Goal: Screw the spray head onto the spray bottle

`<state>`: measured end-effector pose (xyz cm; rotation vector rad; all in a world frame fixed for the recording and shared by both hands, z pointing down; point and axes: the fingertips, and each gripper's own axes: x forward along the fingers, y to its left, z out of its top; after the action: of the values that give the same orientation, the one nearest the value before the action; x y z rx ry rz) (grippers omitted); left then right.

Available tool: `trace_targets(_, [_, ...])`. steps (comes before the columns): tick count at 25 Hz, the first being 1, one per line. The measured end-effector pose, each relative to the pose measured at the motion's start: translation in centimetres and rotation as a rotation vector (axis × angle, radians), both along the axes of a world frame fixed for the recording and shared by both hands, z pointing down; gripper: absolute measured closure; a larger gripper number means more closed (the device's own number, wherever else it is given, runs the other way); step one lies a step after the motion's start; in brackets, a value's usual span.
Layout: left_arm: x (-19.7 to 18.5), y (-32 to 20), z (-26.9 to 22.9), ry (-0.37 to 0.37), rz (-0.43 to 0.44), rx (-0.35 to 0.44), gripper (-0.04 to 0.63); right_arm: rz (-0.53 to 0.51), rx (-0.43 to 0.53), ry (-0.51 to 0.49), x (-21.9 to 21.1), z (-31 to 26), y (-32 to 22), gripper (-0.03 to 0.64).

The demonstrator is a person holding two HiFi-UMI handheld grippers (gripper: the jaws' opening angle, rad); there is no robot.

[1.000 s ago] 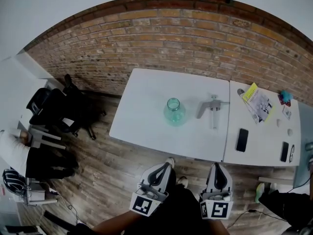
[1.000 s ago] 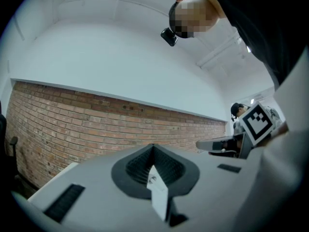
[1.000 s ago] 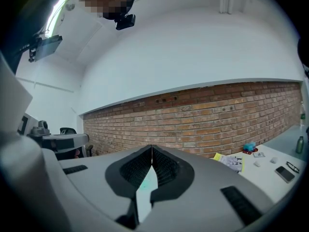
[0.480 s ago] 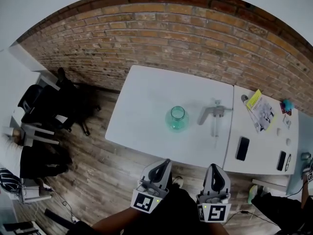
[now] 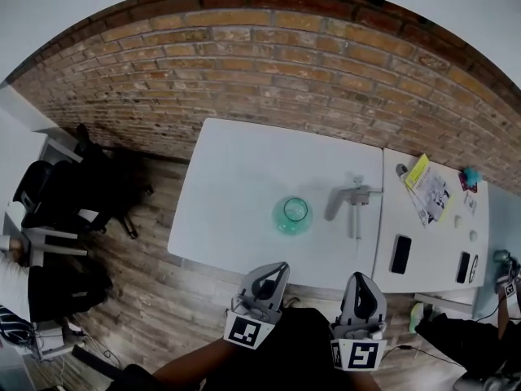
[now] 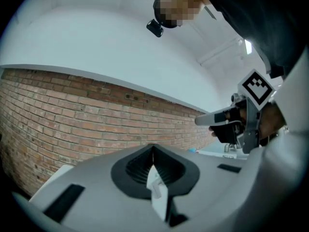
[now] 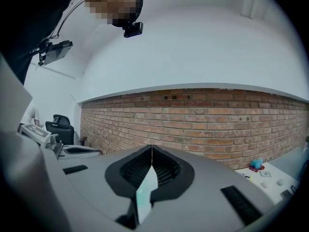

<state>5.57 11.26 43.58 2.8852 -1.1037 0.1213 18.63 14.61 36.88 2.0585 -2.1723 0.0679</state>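
White table [image 5: 236, 177], one. Bottle [image 5: 292, 215]: green-tinted, upright, uncapped, on the table near its front edge. Spray head [image 5: 352, 199]: grey, lying on its side on the table toward its right edge. Left gripper [image 5: 275, 272] — held off the table, just short of its front edge, jaws pressed together, nothing between them. Right gripper [image 5: 361, 282] — also short of the table's front edge, jaws closed, empty. Brick wall [image 5: 326, 63] behind the table.

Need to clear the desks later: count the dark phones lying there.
2. Both on the right table: one phone by its left edge, a second phone toward its right. None seems hidden.
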Motion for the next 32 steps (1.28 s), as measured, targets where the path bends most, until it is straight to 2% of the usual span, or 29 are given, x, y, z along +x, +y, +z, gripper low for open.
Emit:
trace_targets(4, [0.2, -1.9, 0.5, -0.002, 0.047, 0.038, 0.594, 0.083, 0.001, 0.02, 0.3, 0.0, -0.9, 0.609])
trace_targets(7, [0.4, -2.6, 1.4, 0.052, 0.052, -0.04, 0.594, 0.077, -0.002, 0.03, 0.2, -0.2, -1.3, 0.609])
trace_targets(11, [2.0, -3.2, 1.6, -0.008, 0.123, 0.087, 0.594, 0.089, 0.006, 0.027, 1.8, -0.1, -2.8, 0.609])
trace_targets(12, [2.1, -3.4, 1.9, -0.004, 0.119, 0.088, 0.594, 0.086, 0.009, 0.026, 2.0, -0.1, -3.2, 0.609])
trace_targets(14, [2.1, -4.0, 2.6, 0.029, 0.086, 0.042, 0.594, 0.063, 0.021, 0.034, 2.2, -0.4, -4.1, 0.609])
trace_targets(17, [1.7, -5.3, 4.2, 0.066, 0.019, -0.067, 0.594, 0.036, 0.036, 0.031, 2.5, -0.8, -5.4, 0.609])
trace_targets(19, [1.4, -6.3, 4.8, 0.055, -0.008, -0.072, 0.591, 0.023, 0.044, 0.018, 2.3, -1.0, -6.4, 0.609])
trace_targets(24, [1.6, -8.1, 6.8, 0.029, -0.021, -0.059, 0.469, -0.028, 0.052, 0.013, 0.6, -0.9, -7.4, 0.609])
trace_targets(27, [2.1, -9.1, 8.3, 0.026, -0.015, -0.07, 0.355, -0.034, 0.042, 0.018, 0.8, -0.4, -7.3, 0.609])
trace_targets(30, [2.4, -10.1, 9.7, 0.024, -0.014, -0.075, 0.303, -0.008, 0.016, 0.012, 1.5, 0.4, -7.2, 0.609])
trace_targets(32, [2.5, -10.5, 10.6, 0.012, -0.014, -0.075, 0.295, 0.004, 0.009, 0.013, 1.9, 0.6, -7.2, 0.609])
